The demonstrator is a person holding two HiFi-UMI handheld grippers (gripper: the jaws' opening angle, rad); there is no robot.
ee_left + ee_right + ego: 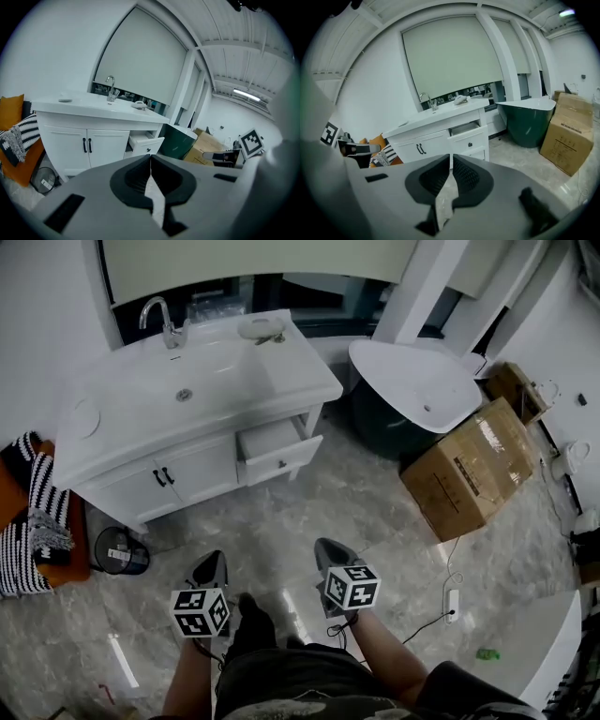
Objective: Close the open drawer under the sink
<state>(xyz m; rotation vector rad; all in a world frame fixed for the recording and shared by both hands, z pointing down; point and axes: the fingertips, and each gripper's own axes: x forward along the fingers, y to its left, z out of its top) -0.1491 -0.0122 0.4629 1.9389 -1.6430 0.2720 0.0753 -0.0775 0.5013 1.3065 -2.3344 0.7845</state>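
Pressed together and empty, left hand-held gripper [216, 561] and right hand-held gripper [326, 547] were best aimed squarely at the open drawer [281, 457] well ahead.

**anon:** what's ahead of you?

**me:** On my dark-padded right gripper [451, 158] the jaws are together, empty. Past them, the white sink cabinet [433, 140] has its upper drawer [469, 137] sticking out. Dark green bathtub [528, 123] and brown cardboard box [569, 138] sit to its right.

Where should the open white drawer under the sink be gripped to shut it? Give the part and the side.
The flat front panel of the open white drawer, at its small dark knob. Come straight at it from the floor side: it juts out of the white vanity cabinet toward the person, so a centred push should slide it in square.
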